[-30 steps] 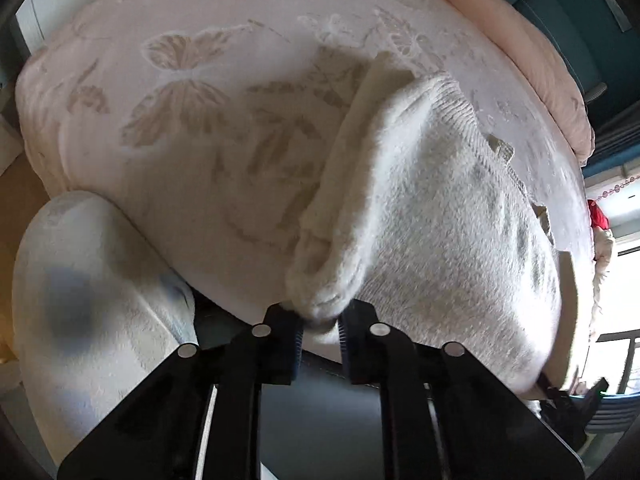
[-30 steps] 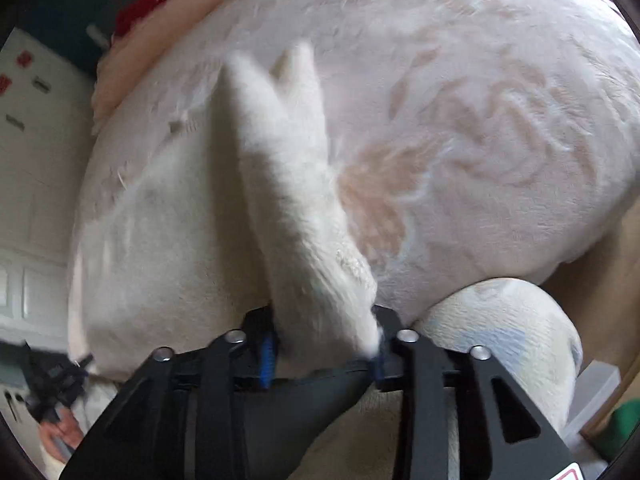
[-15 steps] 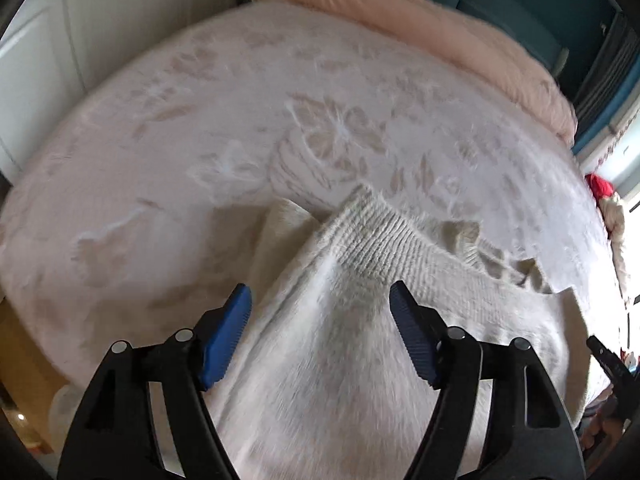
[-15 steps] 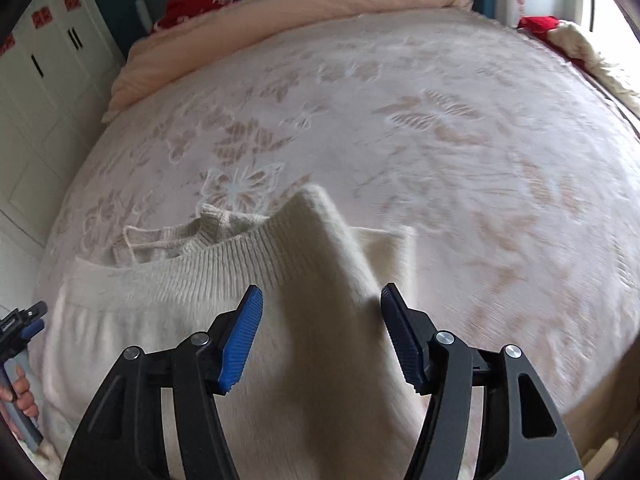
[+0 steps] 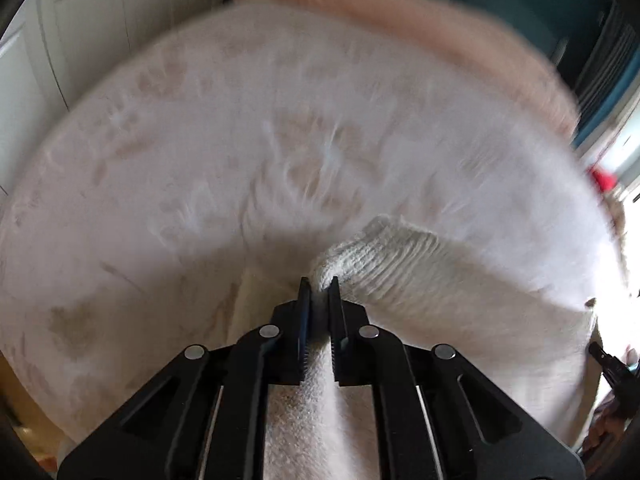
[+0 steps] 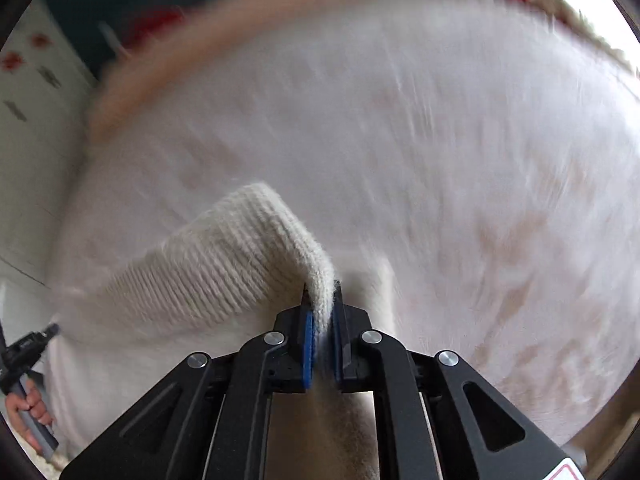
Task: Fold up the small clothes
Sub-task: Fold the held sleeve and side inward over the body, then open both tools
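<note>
Mid-fold, approx.: cream knit sweater lies on the bed. Its ribbed edge is pinched by left claw & right claw, both clamped tight on fabric. Fold not yet laid flat; smoothing is left.

Daylight is bright and diffuse, with glare at the far right edge. Motion blur smears the bedspread beyond the fingertips; fisheye curvature bends the periphery.

Both wrist cams ride their grippers, aimed steeply down, v. close to cream sweater. Shared: sweater, pale bedspread, pink duvet at far edge.
</note>
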A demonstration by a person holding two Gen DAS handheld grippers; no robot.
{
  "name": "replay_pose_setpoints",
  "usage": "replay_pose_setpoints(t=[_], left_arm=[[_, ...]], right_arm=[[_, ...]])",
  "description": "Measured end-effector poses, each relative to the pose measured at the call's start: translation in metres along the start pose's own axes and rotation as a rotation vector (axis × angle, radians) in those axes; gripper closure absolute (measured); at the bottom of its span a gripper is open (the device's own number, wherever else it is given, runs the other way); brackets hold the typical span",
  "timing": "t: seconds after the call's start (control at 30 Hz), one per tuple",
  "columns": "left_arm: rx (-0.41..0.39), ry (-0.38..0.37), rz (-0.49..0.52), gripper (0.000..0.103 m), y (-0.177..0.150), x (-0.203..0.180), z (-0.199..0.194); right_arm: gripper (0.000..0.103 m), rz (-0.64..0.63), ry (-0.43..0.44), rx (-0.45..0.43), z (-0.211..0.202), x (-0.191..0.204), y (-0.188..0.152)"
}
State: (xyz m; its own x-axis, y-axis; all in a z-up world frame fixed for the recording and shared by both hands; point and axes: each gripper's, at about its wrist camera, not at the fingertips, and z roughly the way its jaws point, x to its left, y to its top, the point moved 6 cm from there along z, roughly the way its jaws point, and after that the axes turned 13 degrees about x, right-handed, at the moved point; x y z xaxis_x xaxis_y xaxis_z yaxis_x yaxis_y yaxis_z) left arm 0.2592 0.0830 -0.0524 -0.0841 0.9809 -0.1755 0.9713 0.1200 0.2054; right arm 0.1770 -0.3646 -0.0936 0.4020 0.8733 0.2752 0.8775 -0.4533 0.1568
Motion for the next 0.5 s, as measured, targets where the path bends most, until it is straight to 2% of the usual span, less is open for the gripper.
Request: replay_pose_setpoints(t=[0.03, 0.13, 0.2, 0.23, 0.3, 0.33, 0.37, 0.5], left_arm=[[0.052, 0.025, -0.012, 0.093, -0.005, 0.001, 0.018], [-0.049, 0.056, 0.016, 0.087, -0.012, -0.005, -0.007], [-0.106, 0.069, 0.044, 0.085, -0.022, -0.012, -0.033], [-0.124, 0.066, 0.053, 0.079, -0.026, -0.016, -0.042], [-0.135, 0.037, 0.074, 0.067, -0.040, -0.025, -0.059], [-0.132, 0.015, 0.079, 0.065, -0.047, -0.031, -0.064], [-0.123, -0.012, 0.095, 0.065, -0.060, -0.038, -0.067], [-0.034, -0.034, 0.151, 0.065, -0.107, -0.051, -0.056]], right_arm=[[0.095, 0.020, 0.027, -0.006, 0.004, -0.004, -0.003], [0.080, 0.022, 0.009, -0.110, -0.034, 0.003, -0.011], [0.077, -0.034, -0.018, -0.188, -0.064, 0.020, -0.021], [0.077, -0.071, -0.009, -0.190, -0.071, 0.032, -0.026], [0.077, -0.149, 0.053, -0.157, -0.073, 0.064, -0.042], [0.077, -0.187, 0.080, -0.137, -0.070, 0.080, -0.052], [0.078, -0.233, 0.103, -0.109, -0.064, 0.098, -0.061], [0.079, -0.416, 0.167, 0.018, -0.026, 0.178, -0.112]])
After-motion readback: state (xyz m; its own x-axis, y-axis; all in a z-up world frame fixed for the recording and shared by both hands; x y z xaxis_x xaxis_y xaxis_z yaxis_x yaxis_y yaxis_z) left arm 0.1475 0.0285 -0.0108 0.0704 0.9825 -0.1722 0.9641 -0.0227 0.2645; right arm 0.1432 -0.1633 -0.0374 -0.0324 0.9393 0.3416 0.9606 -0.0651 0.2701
